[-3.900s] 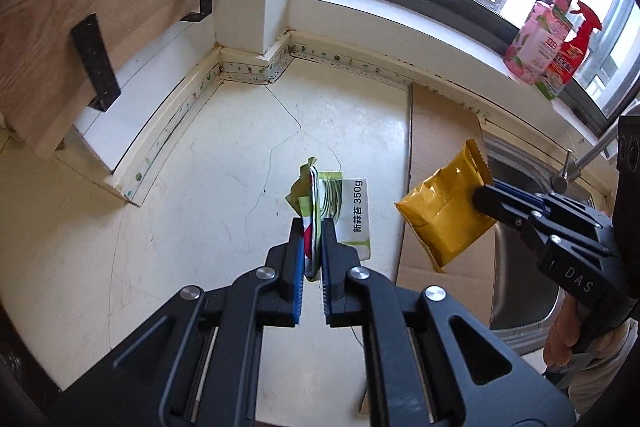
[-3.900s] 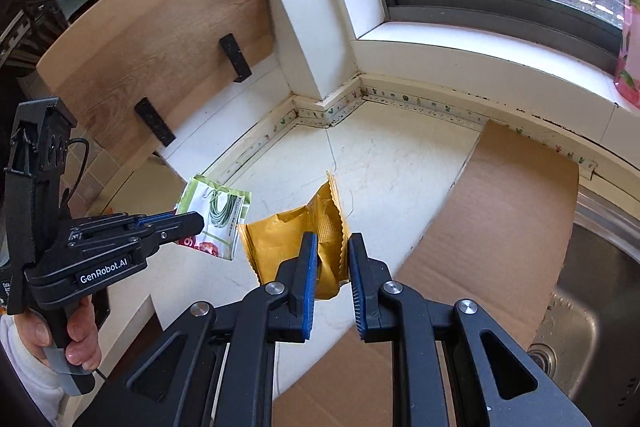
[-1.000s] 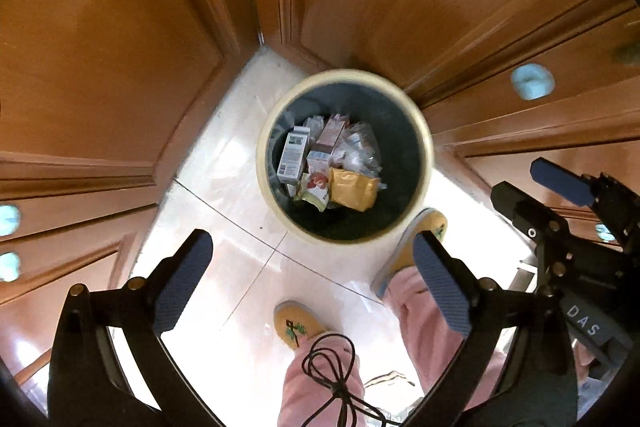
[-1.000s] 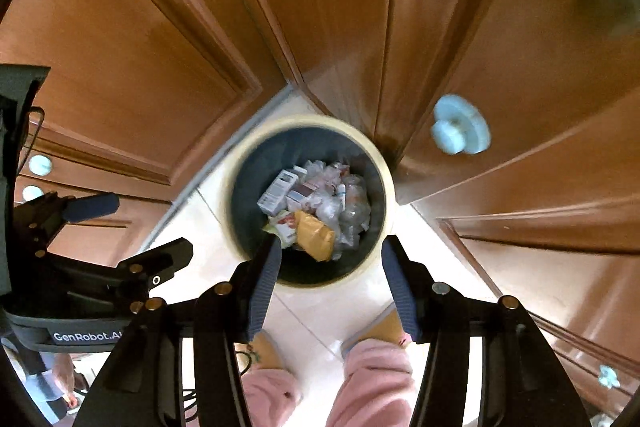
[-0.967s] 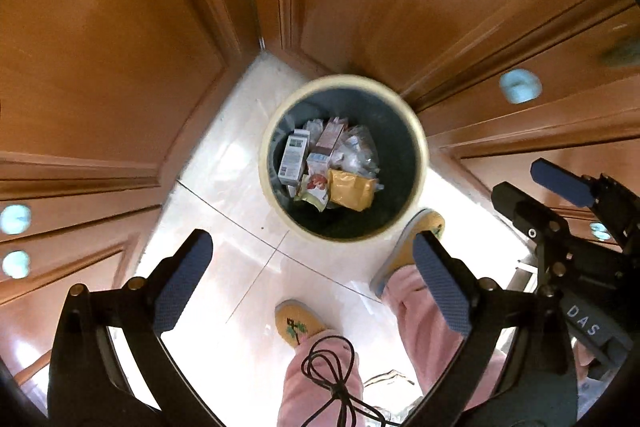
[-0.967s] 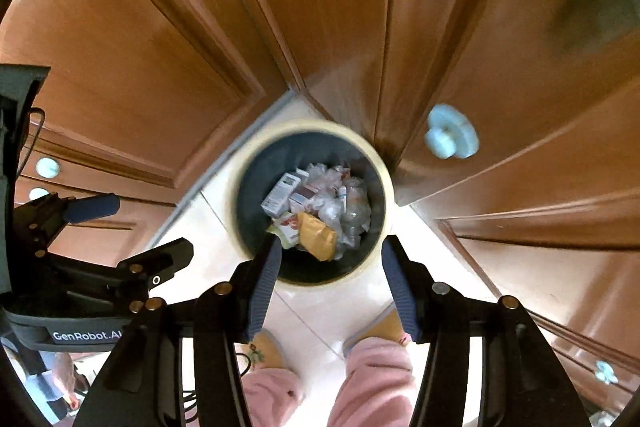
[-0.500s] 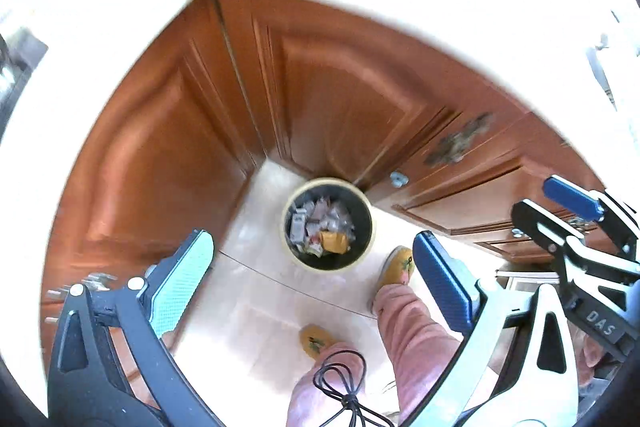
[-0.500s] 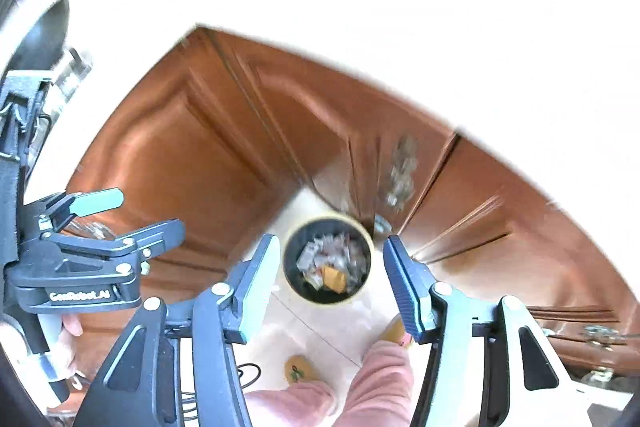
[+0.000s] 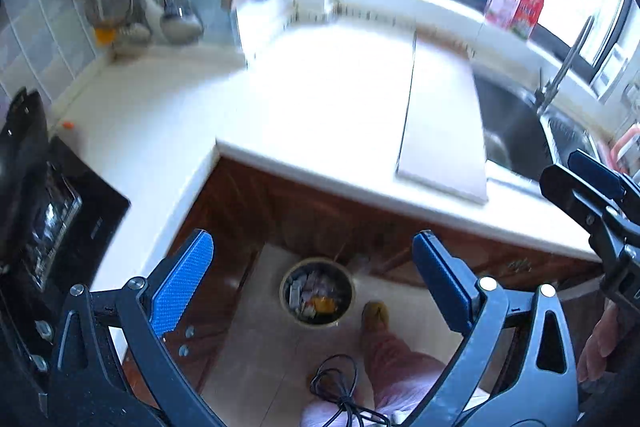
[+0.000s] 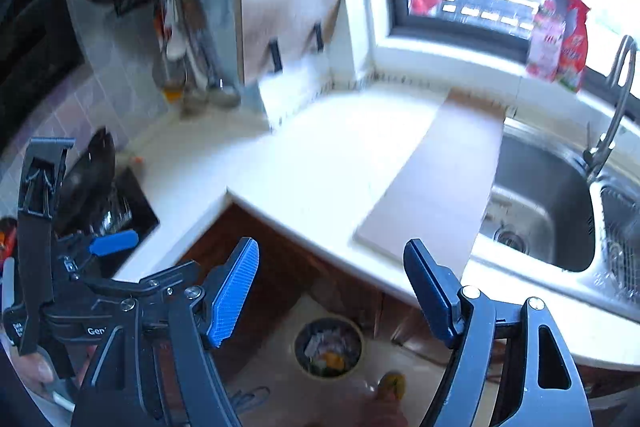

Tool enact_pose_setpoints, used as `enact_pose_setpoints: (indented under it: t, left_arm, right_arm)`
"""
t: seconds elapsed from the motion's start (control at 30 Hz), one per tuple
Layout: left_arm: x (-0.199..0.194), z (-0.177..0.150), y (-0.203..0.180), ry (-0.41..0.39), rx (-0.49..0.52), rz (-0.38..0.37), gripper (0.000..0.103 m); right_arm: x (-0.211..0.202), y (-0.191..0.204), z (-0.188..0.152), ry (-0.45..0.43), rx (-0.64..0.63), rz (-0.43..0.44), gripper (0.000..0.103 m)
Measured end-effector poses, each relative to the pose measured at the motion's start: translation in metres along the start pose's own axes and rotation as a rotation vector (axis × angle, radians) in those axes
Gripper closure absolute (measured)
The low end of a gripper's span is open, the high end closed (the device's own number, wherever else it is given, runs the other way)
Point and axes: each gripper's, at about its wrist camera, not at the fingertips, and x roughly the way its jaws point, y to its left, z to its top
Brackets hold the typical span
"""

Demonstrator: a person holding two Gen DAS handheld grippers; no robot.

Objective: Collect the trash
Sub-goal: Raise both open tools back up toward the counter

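Observation:
A round trash bin stands on the floor below the counter corner, holding boxes and a yellow packet; it also shows in the right wrist view. My left gripper is open and empty, high above the bin. My right gripper is open and empty, also high above the bin. The right gripper shows at the right edge of the left wrist view. The left gripper shows at the left of the right wrist view.
A white countertop wraps the corner, with a cardboard sheet beside a steel sink. A black stove is at the left. Bottles stand on the windowsill. The person's legs stand by the bin.
Both grippers have risen from just over the bin to above counter height. The counter, sink and window have come into view. Both stay open and empty.

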Motion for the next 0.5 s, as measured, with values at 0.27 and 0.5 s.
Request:
enact_pose_setpoints:
  t: [0.27, 0.5]
  left_arm:
    - [-0.058, 0.039, -0.011, -0.121, -0.015, 0.031, 0.004]
    - [-0.076, 0.048, -0.015, -0.158, -0.060, 0.049, 0.004]
  right_arm:
    - [-0.066, -0.009, 0.048, -0.113, -0.011, -0.048, 0.015]
    - [-0.081, -0.013, 0.050, -0.151, 0.014, -0.075, 0.011]
